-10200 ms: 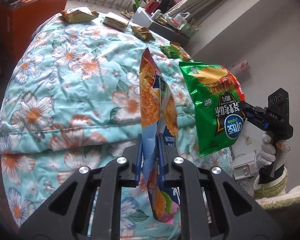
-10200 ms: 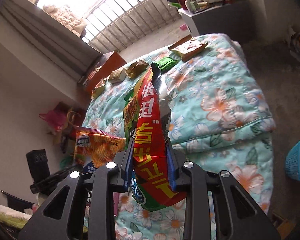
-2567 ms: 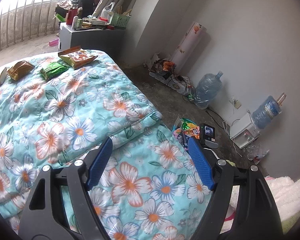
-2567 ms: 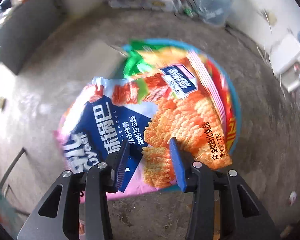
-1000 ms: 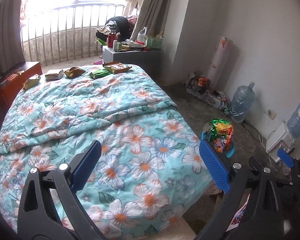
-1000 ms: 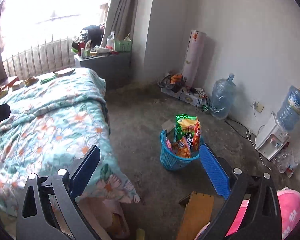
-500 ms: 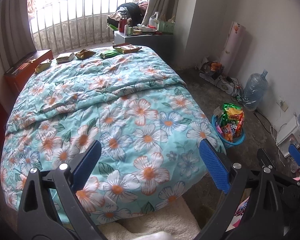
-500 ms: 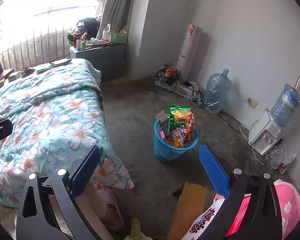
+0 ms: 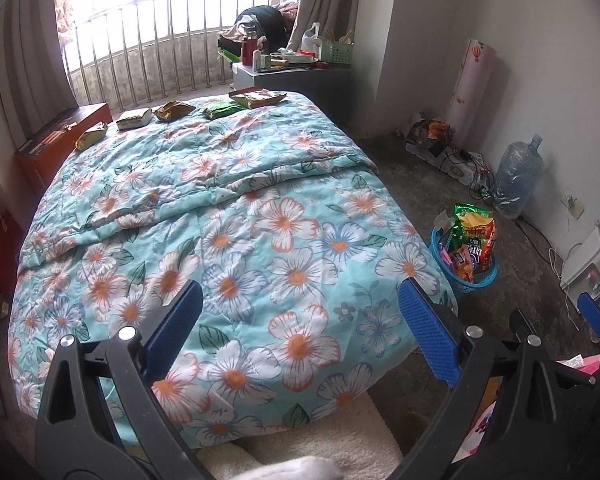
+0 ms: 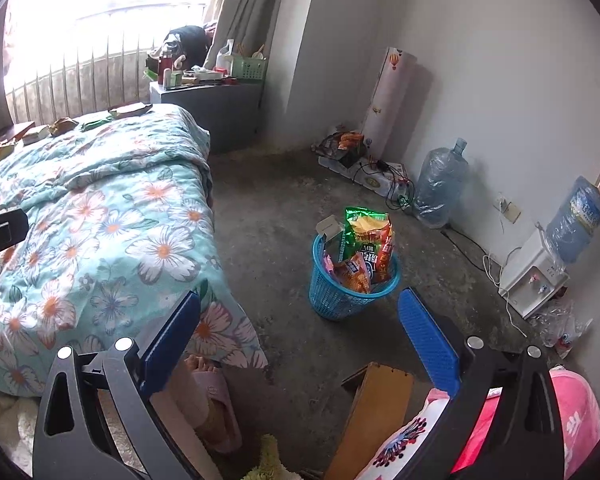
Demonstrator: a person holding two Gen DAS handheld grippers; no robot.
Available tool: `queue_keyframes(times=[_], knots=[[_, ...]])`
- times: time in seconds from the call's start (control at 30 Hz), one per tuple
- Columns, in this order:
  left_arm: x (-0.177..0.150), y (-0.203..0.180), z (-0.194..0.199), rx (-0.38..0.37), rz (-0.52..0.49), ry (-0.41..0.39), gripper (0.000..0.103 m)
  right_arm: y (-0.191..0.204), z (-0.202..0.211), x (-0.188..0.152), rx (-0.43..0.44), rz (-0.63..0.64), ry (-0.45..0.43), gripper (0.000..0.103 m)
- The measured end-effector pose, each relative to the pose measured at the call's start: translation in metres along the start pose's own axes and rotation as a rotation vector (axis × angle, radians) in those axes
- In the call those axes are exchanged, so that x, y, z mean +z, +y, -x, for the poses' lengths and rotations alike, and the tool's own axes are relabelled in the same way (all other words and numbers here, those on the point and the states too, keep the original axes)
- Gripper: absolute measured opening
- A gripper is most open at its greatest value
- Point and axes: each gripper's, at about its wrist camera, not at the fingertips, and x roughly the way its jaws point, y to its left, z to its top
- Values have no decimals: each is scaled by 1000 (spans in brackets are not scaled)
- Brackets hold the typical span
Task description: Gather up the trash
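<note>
My left gripper is open and empty, held above the foot of the bed with the floral quilt. Several snack packets lie along the bed's far edge: a green packet, a tan packet, a brown packet and others. My right gripper is open and empty over the floor. The blue basket on the floor holds a green chip bag and an orange chip bag. The basket also shows in the left wrist view.
A grey cabinet with clutter stands by the window. Water jugs and a dispenser line the right wall, with cables on the floor. A wooden board, a pink cushion and a slippered foot are close below.
Both grippers have pulled back and up from the basket; the view is wider. Earlier the chip bags were in my grippers; now both bags sit in the basket and both grippers are open.
</note>
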Motion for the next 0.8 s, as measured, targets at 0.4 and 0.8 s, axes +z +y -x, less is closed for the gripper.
queue_keyframes(times=[0.4, 0.8], knots=[[-1, 0, -3, -2, 2, 16, 94, -8, -2, 0, 25, -39, 25, 96], [-2, 1, -4, -4, 0, 21, 94, -6, 2, 2, 2, -17, 5, 96]])
